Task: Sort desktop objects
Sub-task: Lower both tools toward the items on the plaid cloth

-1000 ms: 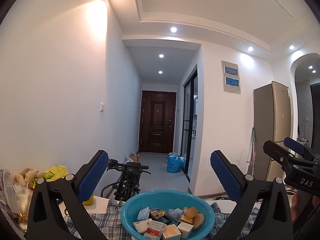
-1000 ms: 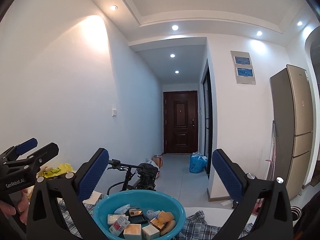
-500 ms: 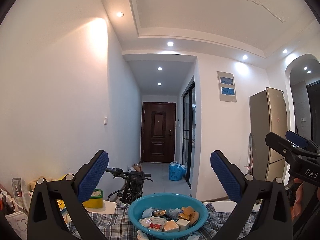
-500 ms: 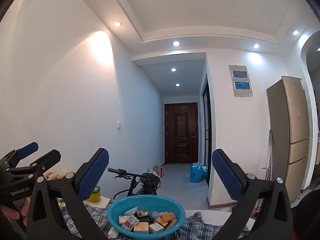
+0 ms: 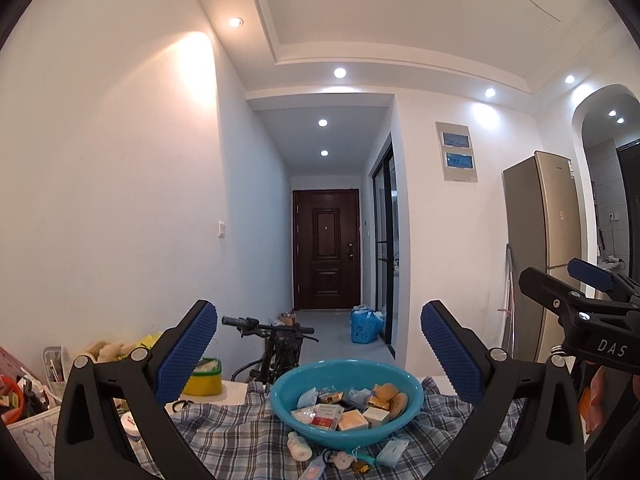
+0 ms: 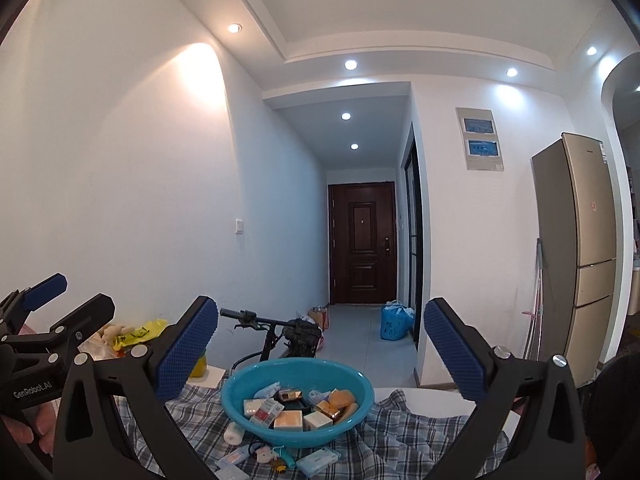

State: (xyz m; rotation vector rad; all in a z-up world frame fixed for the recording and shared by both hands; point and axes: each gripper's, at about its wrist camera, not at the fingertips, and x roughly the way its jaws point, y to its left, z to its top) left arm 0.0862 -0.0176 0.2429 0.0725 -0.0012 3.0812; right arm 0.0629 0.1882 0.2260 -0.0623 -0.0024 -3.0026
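Note:
A blue basin with several small boxes and packets in it stands on a plaid cloth. In front of it lie a small white bottle, a keychain toy and a light-blue packet. My left gripper is open above the near table, with nothing between its blue pads. My right gripper is open too, facing the basin, the bottle and the packet. Each gripper shows at the edge of the other's view: the right gripper and the left gripper.
A yellow-green container stands left of the basin, and a bag of clutter sits at the far left. Behind the table a bicycle leans in the hallway. A fridge stands at the right.
Both views have drawn back from the basin, which looks smaller now. The loose things on the cloth in front of it have come into sight. Both grippers stay open.

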